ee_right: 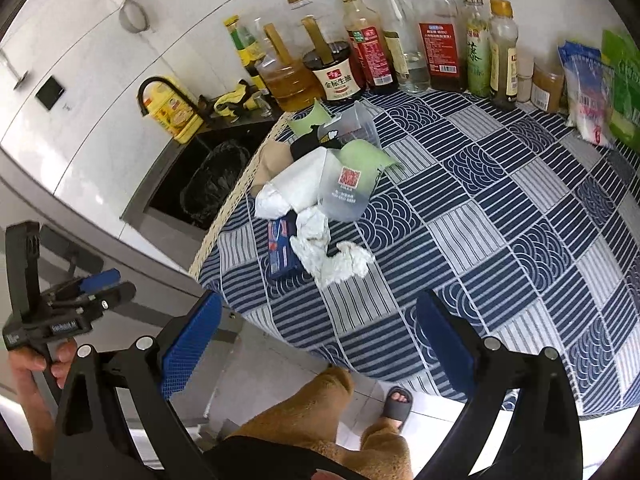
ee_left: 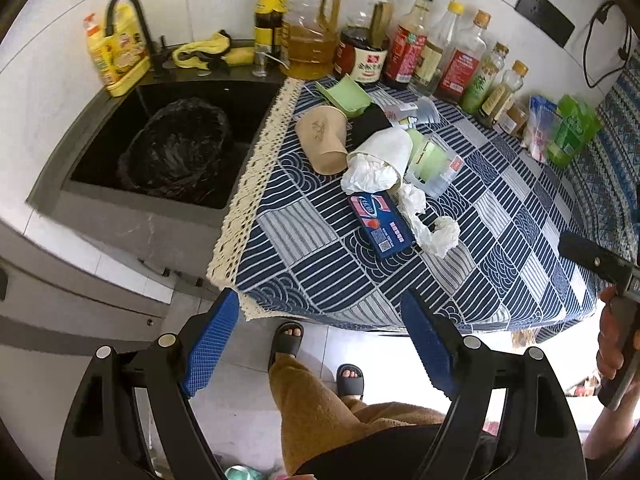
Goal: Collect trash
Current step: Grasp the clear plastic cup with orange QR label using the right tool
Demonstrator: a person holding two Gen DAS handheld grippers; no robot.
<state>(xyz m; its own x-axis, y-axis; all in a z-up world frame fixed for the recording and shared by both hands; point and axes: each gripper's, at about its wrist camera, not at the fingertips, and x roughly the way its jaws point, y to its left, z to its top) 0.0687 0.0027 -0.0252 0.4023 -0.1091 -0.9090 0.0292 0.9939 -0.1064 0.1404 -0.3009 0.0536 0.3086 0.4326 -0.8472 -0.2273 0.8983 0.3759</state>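
A heap of trash lies on the patterned tablecloth (ee_left: 500, 240): a brown paper cup (ee_left: 324, 140) on its side, a white paper cup (ee_left: 380, 156) stuffed with tissue, a blue packet (ee_left: 380, 224), crumpled tissue (ee_left: 436, 232), green cups and clear plastic cups. A black-lined bin (ee_left: 176, 148) sits in the sink. My left gripper (ee_left: 320, 312) hangs open over the table's near edge, short of the heap, nothing between its blue pads. In the right wrist view my right gripper (ee_right: 320, 320) is also open and empty, near the table edge below the tissue (ee_right: 332, 256) and the packet (ee_right: 282, 248).
Several sauce and oil bottles (ee_left: 404, 48) line the wall behind the heap; bagged goods (ee_left: 560, 128) lie at the far right. A black faucet (ee_left: 132, 20) and yellow soap bottles stand by the sink. A person's legs and sandals (ee_left: 286, 340) are below on the tiled floor.
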